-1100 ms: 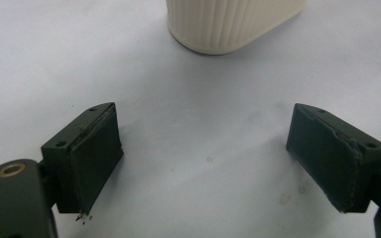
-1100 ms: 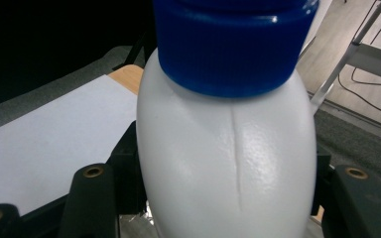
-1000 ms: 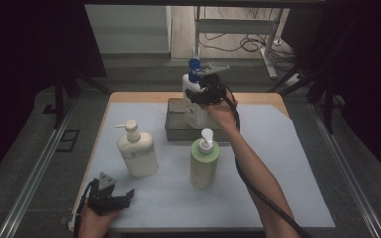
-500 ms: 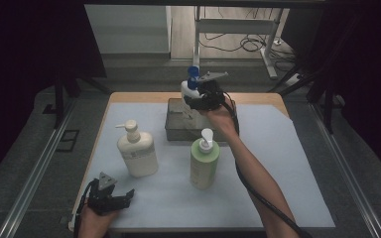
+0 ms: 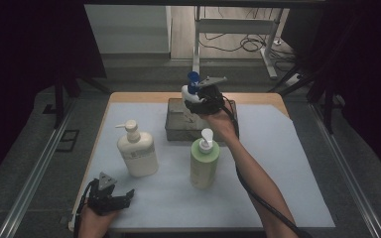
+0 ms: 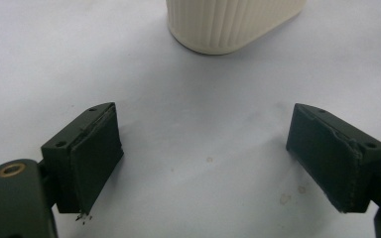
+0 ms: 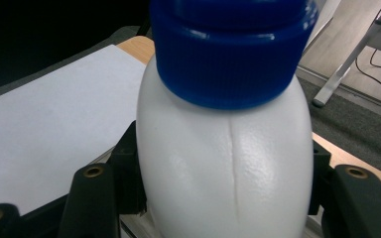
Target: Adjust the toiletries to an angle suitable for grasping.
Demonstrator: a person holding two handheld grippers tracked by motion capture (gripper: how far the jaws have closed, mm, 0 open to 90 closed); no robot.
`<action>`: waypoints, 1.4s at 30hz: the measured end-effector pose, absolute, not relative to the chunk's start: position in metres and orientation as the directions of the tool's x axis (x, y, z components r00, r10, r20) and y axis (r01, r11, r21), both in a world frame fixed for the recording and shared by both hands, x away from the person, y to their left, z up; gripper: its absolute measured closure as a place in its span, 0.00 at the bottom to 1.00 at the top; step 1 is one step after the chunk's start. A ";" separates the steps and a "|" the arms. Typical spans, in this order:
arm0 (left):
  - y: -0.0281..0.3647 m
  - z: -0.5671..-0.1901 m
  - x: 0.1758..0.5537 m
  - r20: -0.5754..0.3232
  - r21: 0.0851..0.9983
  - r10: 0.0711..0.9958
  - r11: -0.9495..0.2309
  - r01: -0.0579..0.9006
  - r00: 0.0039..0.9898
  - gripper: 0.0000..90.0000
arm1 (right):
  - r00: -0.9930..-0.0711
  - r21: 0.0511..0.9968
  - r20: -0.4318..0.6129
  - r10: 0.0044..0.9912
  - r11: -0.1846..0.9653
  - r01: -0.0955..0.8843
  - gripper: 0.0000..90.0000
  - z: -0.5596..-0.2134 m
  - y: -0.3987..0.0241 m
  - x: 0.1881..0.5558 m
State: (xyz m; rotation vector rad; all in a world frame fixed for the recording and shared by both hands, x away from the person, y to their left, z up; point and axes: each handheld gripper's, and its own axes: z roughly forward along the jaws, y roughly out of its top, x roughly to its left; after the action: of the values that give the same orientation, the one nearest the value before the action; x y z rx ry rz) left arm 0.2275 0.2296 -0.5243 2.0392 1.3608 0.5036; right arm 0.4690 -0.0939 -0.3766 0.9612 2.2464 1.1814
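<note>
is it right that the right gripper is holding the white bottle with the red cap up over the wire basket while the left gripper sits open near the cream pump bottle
Not quite: the cap is blue, not red, as the right gripper view shows. The right gripper does hold the white bottle with its blue cap over the wire basket, and the left gripper sits open near the cream pump bottle.

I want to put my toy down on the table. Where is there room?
The widest bare patch of the white mat is right of the green bottle. There is also room along the front edge, between the left tongs and that bottle. It is crowded around the cream bottle, the basket and the right tongs holding the blue-capped bottle.
</note>
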 end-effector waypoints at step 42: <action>0.230 -0.524 0.227 -0.026 0.682 0.918 -0.273 0.678 0.396 0.15 | -0.692 0.841 0.007 0.722 0.370 0.394 0.37 -0.392 -0.116 0.465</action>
State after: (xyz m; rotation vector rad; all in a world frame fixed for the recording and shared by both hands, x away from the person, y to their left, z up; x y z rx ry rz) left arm 0.2274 0.2297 -0.5242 2.0431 1.3587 0.5043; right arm 0.4647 -0.1159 -0.3924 0.9746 2.2734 1.2458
